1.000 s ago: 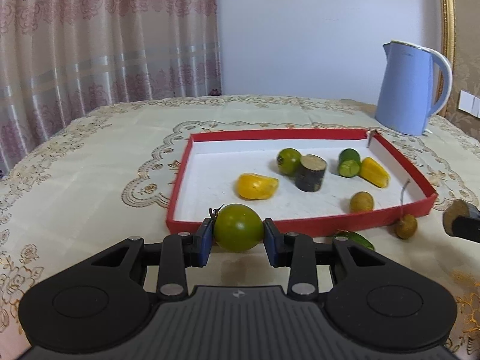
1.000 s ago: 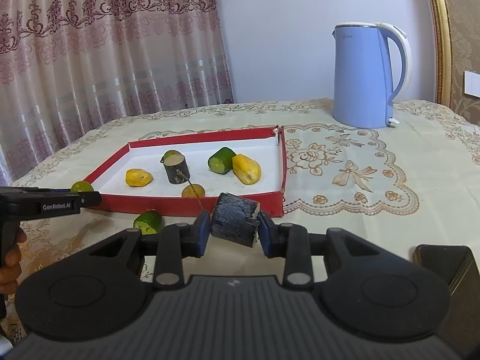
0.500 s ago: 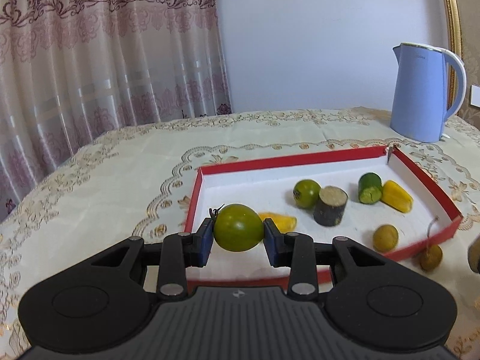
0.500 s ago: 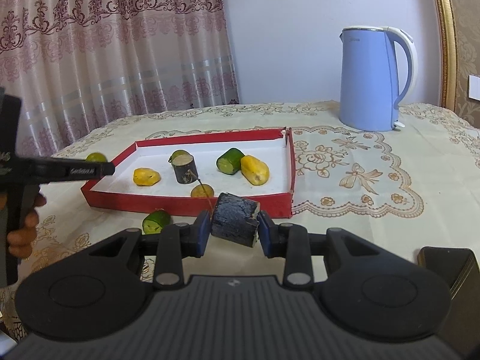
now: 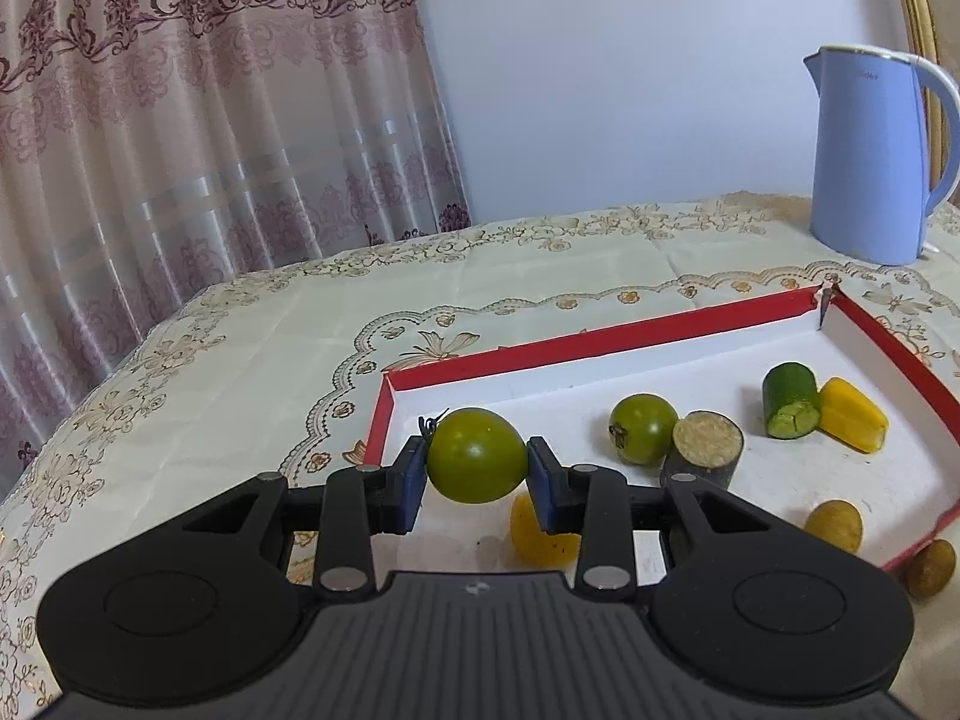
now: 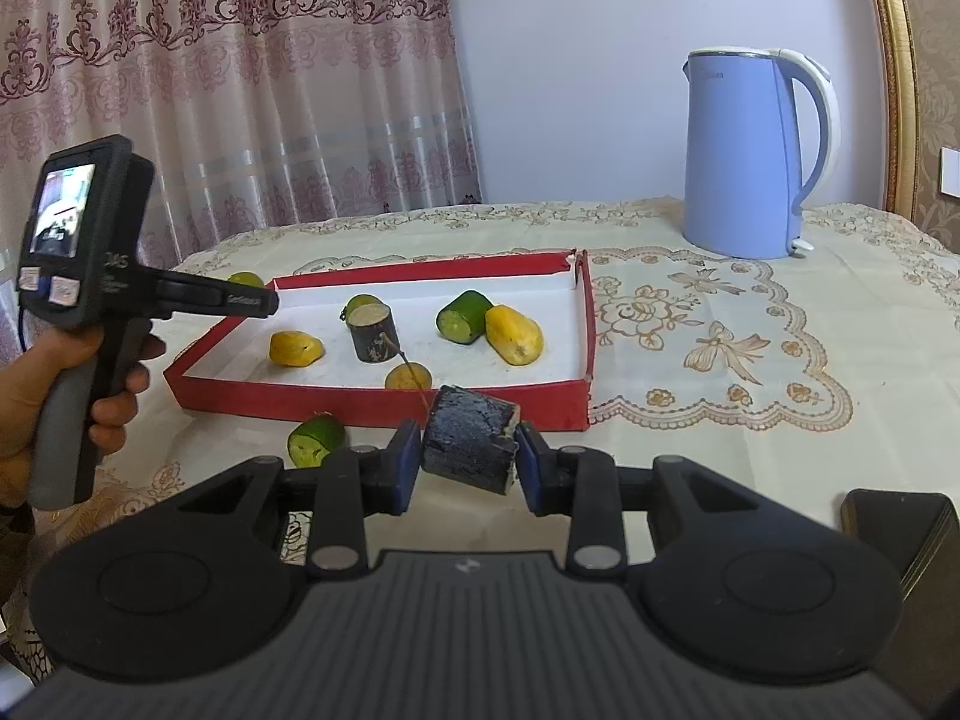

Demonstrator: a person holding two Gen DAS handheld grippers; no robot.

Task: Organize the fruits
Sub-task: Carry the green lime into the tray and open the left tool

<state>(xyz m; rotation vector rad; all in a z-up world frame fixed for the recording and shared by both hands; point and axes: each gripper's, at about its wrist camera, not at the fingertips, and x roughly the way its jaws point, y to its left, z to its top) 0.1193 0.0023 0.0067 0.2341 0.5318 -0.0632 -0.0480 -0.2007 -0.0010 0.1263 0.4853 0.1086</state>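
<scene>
My left gripper (image 5: 477, 474) is shut on a green tomato (image 5: 477, 463) and hangs over the near left corner of the red-rimmed white tray (image 5: 600, 345). In the tray lie another green tomato (image 5: 643, 429), a dark cylinder piece (image 5: 705, 450), a cucumber piece (image 5: 791, 401), two yellow pieces (image 5: 852, 423) and a brown round fruit (image 5: 834, 525). My right gripper (image 6: 468, 459) is shut on a dark cylinder piece (image 6: 471, 447), just in front of the tray's front wall (image 6: 378, 405). In the right wrist view, a hand (image 6: 60, 378) holds the left gripper (image 6: 252, 300) at the tray's left edge.
A cucumber piece (image 6: 315, 440) lies on the cloth before the tray, and a brown round fruit (image 5: 930, 567) sits outside its right corner. A blue kettle (image 6: 744, 156) stands at the back right. A dark flat object (image 6: 900, 534) lies near right. Curtains hang behind the table.
My left gripper has carried the green tomato from in front of the tray's front wall to above the tray's left corner. The right gripper has kept still with its dark piece.
</scene>
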